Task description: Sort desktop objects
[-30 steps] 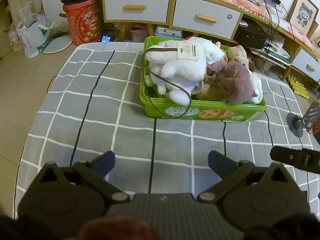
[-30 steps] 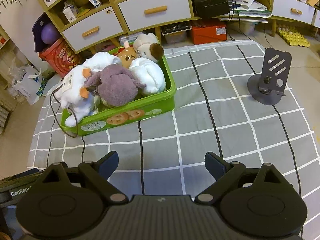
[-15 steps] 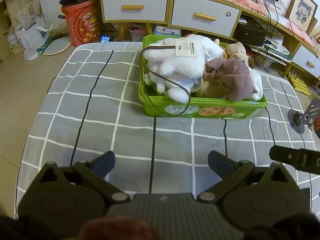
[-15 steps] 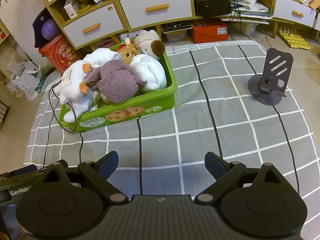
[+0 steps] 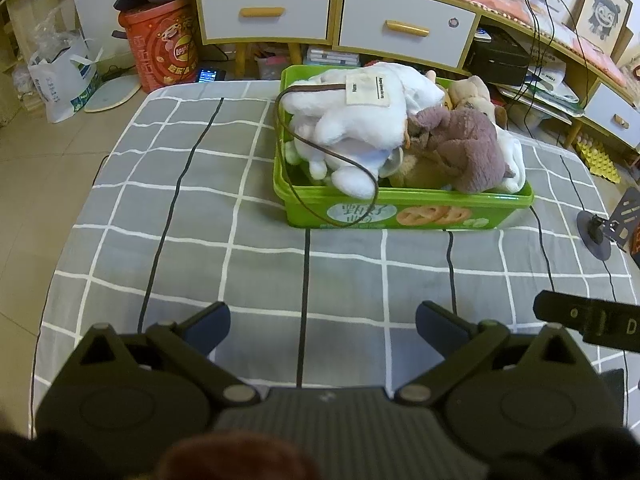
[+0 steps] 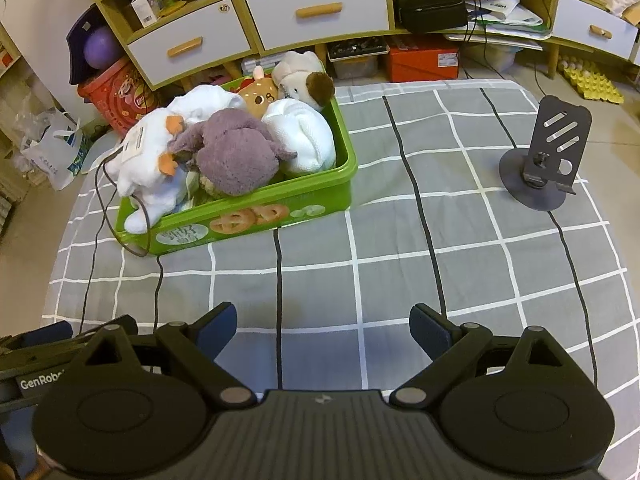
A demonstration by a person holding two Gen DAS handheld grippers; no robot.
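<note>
A green box [image 5: 404,212] [image 6: 256,216] stands on the grey checked tablecloth [image 5: 200,208], filled with plush toys: a white one with a label and a brown cord [image 5: 360,120] [image 6: 148,160], a purple-brown one [image 5: 464,148] [image 6: 236,152], a white rolled one [image 6: 304,136], a small tan one [image 6: 260,98] and a cream dog [image 6: 304,76]. My left gripper [image 5: 322,322] is open and empty over the near cloth. My right gripper [image 6: 322,320] is open and empty, also near the front edge.
A dark metal phone stand [image 6: 548,160] [image 5: 608,228] sits on the cloth at the right. Drawer cabinets [image 5: 332,16], a red snack tub [image 5: 164,44] and bags stand behind the table. Part of the other gripper [image 5: 588,320] shows at the right.
Both grippers have pulled back and up a little, so the box looks slightly farther. Nothing on the table has moved.
</note>
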